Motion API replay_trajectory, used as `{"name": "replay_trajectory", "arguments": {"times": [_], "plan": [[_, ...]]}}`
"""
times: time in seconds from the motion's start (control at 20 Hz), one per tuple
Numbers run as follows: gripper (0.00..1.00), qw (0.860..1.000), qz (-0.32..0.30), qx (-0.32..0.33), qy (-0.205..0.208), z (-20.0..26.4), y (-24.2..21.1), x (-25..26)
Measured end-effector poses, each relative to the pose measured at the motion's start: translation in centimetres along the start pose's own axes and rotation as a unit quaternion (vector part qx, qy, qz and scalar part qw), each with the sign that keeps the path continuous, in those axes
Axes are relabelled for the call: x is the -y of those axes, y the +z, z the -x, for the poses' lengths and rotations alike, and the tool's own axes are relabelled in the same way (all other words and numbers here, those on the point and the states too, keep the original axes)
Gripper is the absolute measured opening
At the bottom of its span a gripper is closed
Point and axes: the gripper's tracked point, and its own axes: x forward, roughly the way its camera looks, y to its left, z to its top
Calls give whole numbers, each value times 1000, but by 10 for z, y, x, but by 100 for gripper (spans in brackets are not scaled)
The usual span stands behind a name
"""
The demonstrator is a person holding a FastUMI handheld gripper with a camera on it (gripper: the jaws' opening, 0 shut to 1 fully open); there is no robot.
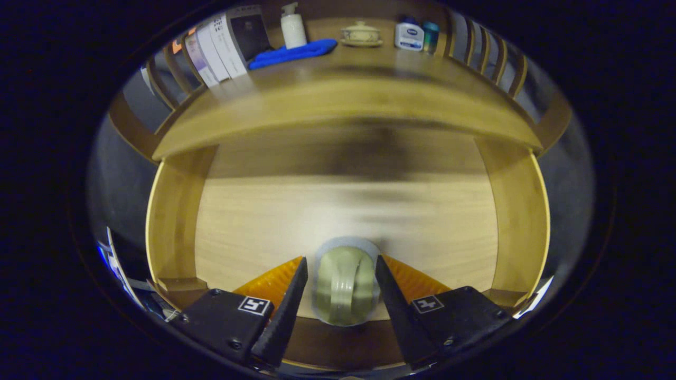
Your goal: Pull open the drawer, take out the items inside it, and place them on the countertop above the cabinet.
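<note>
The wooden drawer (174, 221) stands pulled open below me, and its pale floor looks blurred by motion. A pale green cup-like item (344, 285) with a greyish rim sits between my fingers, over the front part of the drawer. My gripper (340, 287) is shut on it, with one finger (288, 306) against its left side and the other against its right. The item looks sharper than the drawer floor beneath it. Its underside is hidden. Beyond the drawer runs the cabinet's wooden countertop (343, 100).
At the back of the countertop lie a blue cloth (293, 53), a white pump bottle (293, 25), a lidded ceramic dish (361, 35), a white bottle (409, 35) and a teal one (430, 36). Boxes (222, 47) lean at the back left. Wooden rails flank both sides.
</note>
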Motion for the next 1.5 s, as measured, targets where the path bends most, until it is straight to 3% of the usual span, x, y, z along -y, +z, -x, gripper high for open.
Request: {"name": "replay_trajectory", "arguments": {"times": [0.2, 0.45, 1.05, 1.5], "plan": [[68, 999, -12, -12, -28, -7, -1, 10], [24, 1000, -4, -5, -30, -2, 0, 15], [22, 996, 4, 93, 4, 94, 46, 20], [22, 991, -13, 132, 10, 136, 133, 18]]}}
